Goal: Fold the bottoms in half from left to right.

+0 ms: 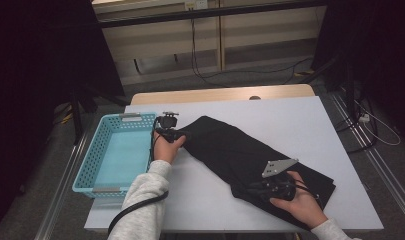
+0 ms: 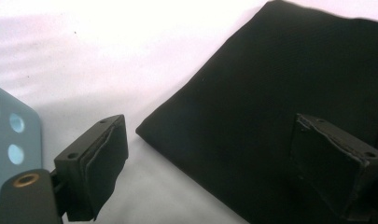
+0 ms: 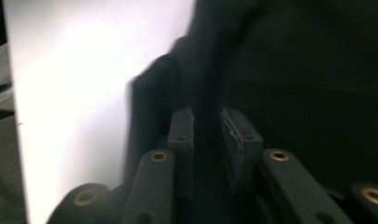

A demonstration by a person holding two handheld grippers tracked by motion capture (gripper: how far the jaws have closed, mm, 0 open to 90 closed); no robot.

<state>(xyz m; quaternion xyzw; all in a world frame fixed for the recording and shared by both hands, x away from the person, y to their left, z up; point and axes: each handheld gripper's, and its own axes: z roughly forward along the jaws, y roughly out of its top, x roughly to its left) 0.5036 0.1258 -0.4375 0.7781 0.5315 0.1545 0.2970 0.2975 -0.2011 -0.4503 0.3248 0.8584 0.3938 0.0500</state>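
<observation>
High view: a folded black cloth (image 1: pixel 250 155) lies as a long band across the white table (image 1: pixel 290 120), running from the centre of the frame down to the lower right. A light blue perforated basket (image 1: pixel 115 152) stands at the left of the frame on the table's left edge, just beside the cloth's upper end.

The left gripper (image 1: pixel 182 136), held in a hand with a grey sleeve (image 1: pixel 142 200), sits at the centre left of the frame, at the upper end of the cloth and close to the basket's right wall. Left gripper view: its jaws are spread wide — one over bare table at the lower left, the other over the cloth (image 2: pixel 280 107) at the right, with the cloth's corner between them; a piece of the basket (image 2: pixel 9 135) shows at the left edge.

The right gripper (image 1: pixel 255 189) lies at the lower right of the high view, at the cloth's near end. Right gripper view: the jaws stand close together with a fold of the cloth (image 3: pixel 289 70) pinched between the pads — the picture is blurred, and white table (image 3: pixel 84 84) takes the left part.
</observation>
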